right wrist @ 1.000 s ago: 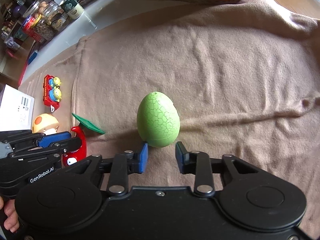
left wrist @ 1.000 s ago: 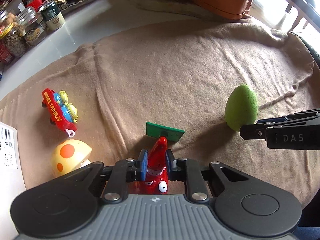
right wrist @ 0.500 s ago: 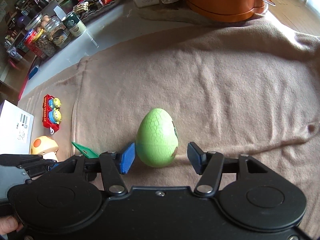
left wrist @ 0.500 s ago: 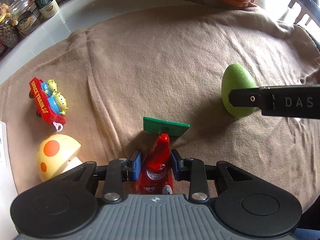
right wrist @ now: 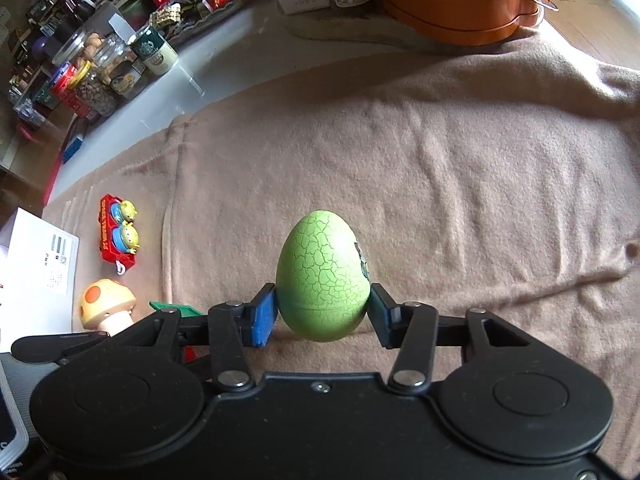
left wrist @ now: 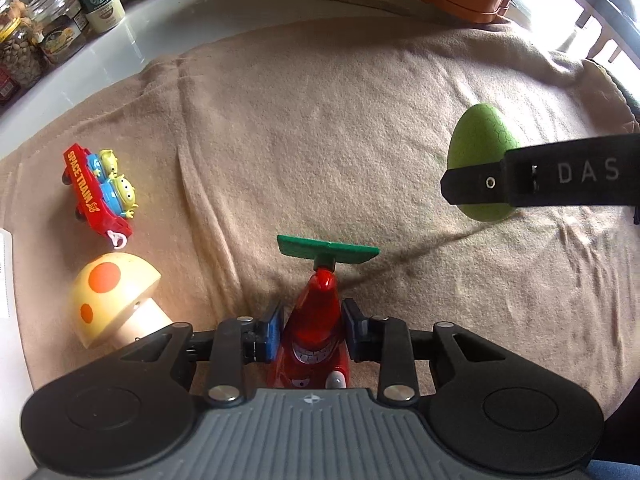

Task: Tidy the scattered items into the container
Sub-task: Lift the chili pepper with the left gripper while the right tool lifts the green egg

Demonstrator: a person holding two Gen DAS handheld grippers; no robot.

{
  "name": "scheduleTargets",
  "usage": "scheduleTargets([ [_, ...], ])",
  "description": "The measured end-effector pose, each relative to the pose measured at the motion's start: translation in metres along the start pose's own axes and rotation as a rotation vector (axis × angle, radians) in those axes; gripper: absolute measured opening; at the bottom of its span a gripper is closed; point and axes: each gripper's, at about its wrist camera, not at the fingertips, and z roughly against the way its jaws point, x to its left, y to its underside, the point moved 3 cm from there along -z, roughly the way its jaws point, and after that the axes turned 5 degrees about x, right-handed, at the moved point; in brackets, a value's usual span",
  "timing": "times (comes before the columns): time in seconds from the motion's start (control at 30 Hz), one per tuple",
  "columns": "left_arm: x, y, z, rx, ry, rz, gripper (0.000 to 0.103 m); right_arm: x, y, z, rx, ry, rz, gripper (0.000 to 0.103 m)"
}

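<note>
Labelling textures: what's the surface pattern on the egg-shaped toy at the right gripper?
Light green egg-shaped toy with darker crackle lines; clearest in the right wrist view.

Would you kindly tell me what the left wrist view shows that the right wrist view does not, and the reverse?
Only the left wrist view shows the left gripper around the red figure, whose face and green top piece are in plain sight.

Only the right wrist view shows the right gripper, whose jaws have just been closing, with its blue pads against the green egg, and the whole front wall of the orange container.

Both show the egg, the space train toy, the spotted mushroom and the beige blanket.
</note>
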Motion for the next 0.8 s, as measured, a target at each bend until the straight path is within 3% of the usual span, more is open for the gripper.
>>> scheduleTargets([
  [0.3,0.000,0.007,0.031,-0.078,-0.002,0.009,0.030,0.004,0.001,0.007,-0.008,-0.007,0.025,0.049],
  [0.47,-0.001,0.013,0.054,-0.142,-0.008,0.011,0.022,0.012,0.001,0.014,-0.028,-0.009,0.052,0.049],
  [0.8,0.000,0.028,0.081,-0.211,-0.040,0.002,0.021,0.025,0.006,0.022,-0.046,-0.011,0.101,0.049],
])
